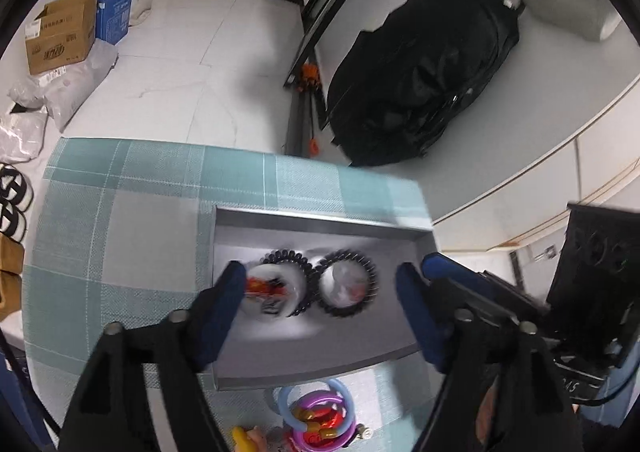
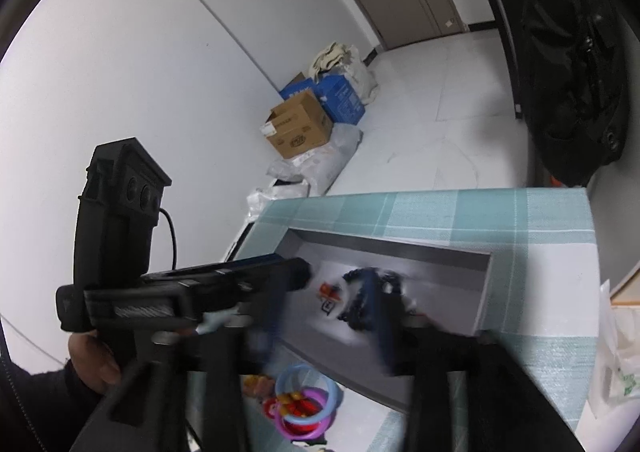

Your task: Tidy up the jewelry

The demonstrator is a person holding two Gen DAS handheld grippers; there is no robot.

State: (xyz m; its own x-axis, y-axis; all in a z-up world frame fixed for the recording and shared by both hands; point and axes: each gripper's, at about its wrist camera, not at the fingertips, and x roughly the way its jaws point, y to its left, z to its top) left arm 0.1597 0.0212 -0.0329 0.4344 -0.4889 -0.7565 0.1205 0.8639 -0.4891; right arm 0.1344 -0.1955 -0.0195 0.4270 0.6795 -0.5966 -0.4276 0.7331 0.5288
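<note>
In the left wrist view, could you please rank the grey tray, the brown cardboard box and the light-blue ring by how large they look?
1. Grey tray, clearly largest.
2. Brown cardboard box.
3. Light-blue ring, partly hidden by the other rings. It lies much nearer the camera than the box, so this ranks apparent size only.

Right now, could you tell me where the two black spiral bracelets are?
In the left wrist view, the black spiral bracelets lie side by side inside the grey tray.

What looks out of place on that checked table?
A heap of coloured rings and beads lies loose on the tablecloth, outside the grey tray. Only the two black coiled bands sit inside it.
</note>
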